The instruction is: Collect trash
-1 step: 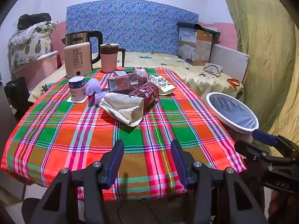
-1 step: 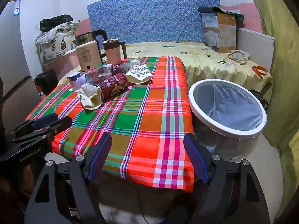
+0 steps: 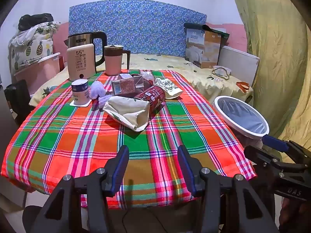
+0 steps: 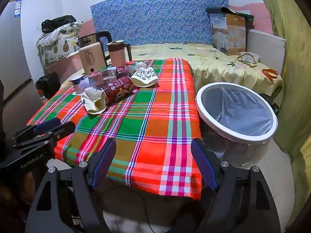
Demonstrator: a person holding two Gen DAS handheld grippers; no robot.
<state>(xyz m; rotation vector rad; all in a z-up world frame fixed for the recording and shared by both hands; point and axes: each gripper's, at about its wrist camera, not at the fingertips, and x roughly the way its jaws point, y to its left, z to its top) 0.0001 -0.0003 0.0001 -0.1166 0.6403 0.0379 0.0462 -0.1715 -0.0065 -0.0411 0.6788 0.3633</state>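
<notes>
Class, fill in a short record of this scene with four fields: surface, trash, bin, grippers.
surface: table under a plaid cloth
trash: cream paper bag, red can lying on its side, patterned white wrapper, clustered at the far end
bin: white-rimmed bin with liner, on the floor beside the table
grippers: left gripper and right gripper open, holding nothing

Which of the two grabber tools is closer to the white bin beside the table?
The right gripper is nearer: the bin stands just ahead of it, to its right. The left gripper sits further left, at the table's near edge, facing the trash pile.
</notes>
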